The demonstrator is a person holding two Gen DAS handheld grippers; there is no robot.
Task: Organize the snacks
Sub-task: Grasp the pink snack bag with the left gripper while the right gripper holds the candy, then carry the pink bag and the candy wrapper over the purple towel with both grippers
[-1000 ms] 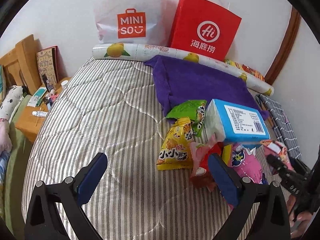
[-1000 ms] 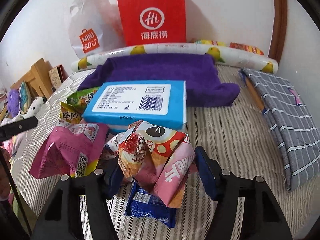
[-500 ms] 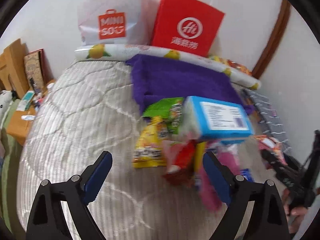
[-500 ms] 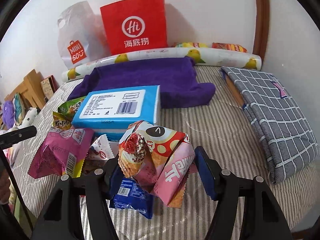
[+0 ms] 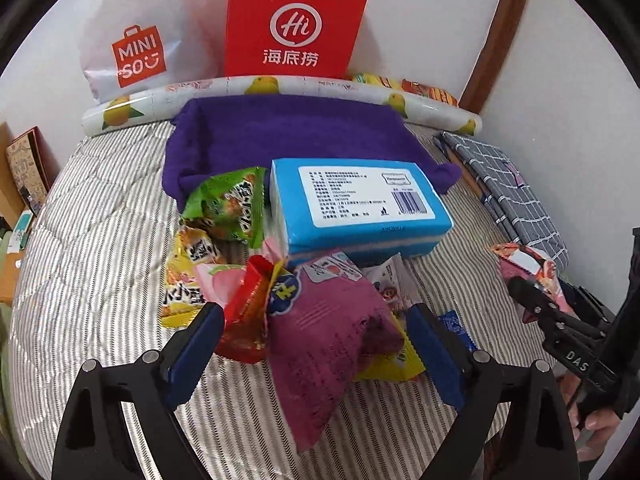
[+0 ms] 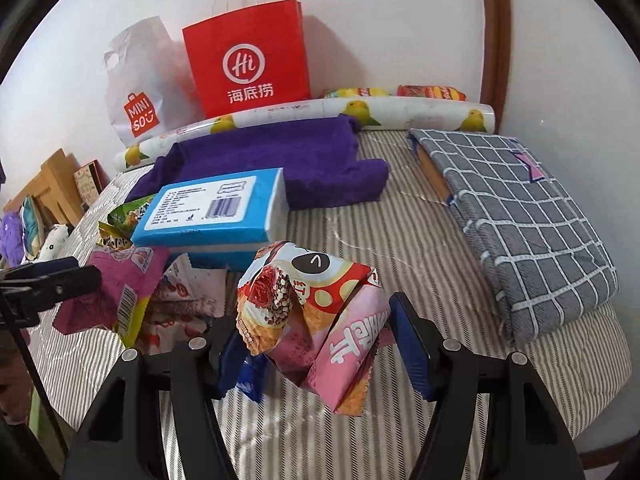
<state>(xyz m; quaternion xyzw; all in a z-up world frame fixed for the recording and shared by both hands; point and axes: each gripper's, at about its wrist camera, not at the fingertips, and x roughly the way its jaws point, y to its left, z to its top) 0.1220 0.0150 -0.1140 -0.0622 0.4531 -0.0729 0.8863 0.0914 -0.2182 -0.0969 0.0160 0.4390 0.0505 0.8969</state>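
- I see a bed with a grey-striped mattress (image 5: 100,216) against a white wall; a wooden door frame (image 5: 504,28) curves up at the right.
- Against the wall stand a red paper bag (image 5: 296,20) and a white Miniso bag (image 5: 140,52), with a lemon-print roll (image 5: 280,88) lying in front of them.
- A purple towel (image 5: 288,132) is spread below the roll, and a folded grey checked cloth (image 6: 516,220) lies along the right edge.
- The snacks sit in a loose pile mid-bed, beside and partly under a blue tissue pack (image 5: 356,204): a green packet (image 5: 228,204), a yellow packet (image 5: 184,280), a red packet (image 5: 248,320) and a magenta pouch (image 5: 328,332) overlapping one another.
- My left gripper (image 5: 316,344) points steeply down at the pile, its blue pads wide apart around the red packet and the magenta pouch; I cannot tell whether the pads press on them.
- My right gripper (image 6: 316,344) tilts down too and pinches a crumpled pink-and-red snack bag (image 6: 312,320), held clear above the mattress to the right of the pile.
- In the left view that right gripper appears at the far right, with part of a hand (image 5: 592,412) under it.
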